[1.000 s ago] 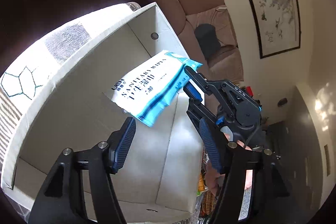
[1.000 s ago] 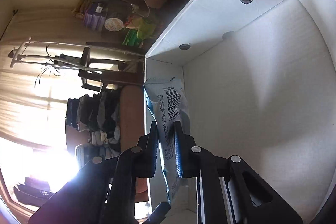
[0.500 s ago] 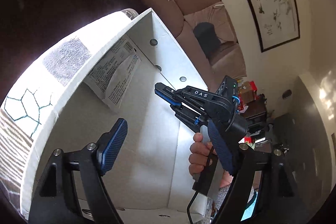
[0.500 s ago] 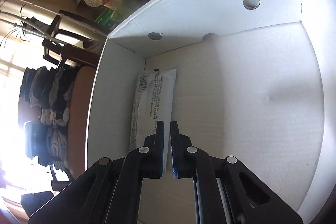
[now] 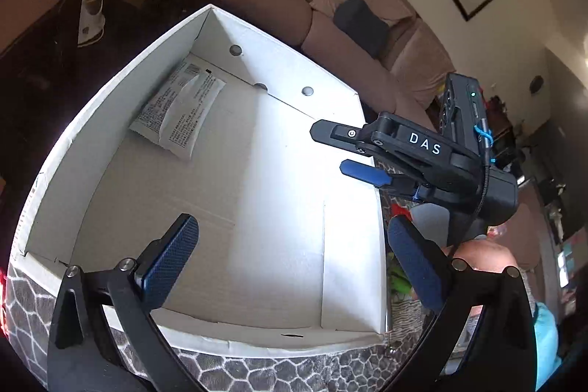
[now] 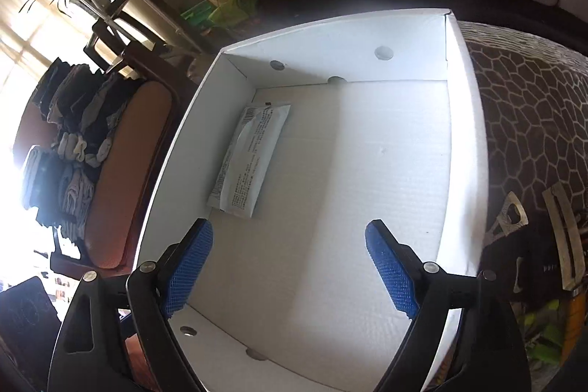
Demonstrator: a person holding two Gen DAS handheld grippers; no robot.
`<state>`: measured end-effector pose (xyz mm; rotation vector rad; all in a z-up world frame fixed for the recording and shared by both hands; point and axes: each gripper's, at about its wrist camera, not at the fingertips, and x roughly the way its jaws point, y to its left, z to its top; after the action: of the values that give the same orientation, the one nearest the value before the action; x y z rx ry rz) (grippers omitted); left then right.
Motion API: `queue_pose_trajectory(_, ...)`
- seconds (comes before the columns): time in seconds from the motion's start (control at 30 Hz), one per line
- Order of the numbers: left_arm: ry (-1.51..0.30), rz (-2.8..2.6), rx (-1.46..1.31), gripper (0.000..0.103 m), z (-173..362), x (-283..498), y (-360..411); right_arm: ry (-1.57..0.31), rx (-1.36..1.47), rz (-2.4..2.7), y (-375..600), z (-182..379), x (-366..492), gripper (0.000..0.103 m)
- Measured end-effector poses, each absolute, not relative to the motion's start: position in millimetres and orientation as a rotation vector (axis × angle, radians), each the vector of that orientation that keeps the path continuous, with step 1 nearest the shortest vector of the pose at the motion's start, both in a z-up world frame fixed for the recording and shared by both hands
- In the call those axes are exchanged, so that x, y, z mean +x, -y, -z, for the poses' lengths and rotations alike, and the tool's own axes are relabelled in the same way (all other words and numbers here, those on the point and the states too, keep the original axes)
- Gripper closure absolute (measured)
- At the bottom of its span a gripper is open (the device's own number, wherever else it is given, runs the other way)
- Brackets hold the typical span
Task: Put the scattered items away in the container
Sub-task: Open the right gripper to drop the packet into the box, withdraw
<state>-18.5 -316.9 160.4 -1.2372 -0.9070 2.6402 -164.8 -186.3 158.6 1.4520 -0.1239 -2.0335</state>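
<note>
A: Where is the wipes pack [image 6: 250, 157]?
B: Flat inside the white box [image 6: 465, 149], by its wall.
A: The grippers?
B: Right gripper [image 6: 290, 270] and left gripper [image 5: 290, 263] have just spread their fingers wide, both empty. More items wait outside.

Both wrist cams close above, angled down; share box [image 5: 205, 24] [image 6: 330, 24] interior.

White wipes packet [image 6: 249, 157] lying flat, printed back up, in white cardboard box [image 6: 465, 142] corner
</note>
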Motion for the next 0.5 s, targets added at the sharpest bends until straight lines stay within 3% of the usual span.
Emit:
queue_pose_trajectory(0.1,0.788,-2.717,-1.254,0.0,-178,-11,298,0.085,1.431,2.078,168,-175,-153,0.0)
queue_pose_trajectory(0.27,0.565,-2.826,-1.335,0.0,-196,-5,278,-0.033,1.374,2.147,154,-197,-125,0.0)
queue_pose_trajectory(0.5,0.478,-2.925,-1.385,0.0,-213,15,274,-0.116,1.307,2.221,135,-219,-81,0.0)
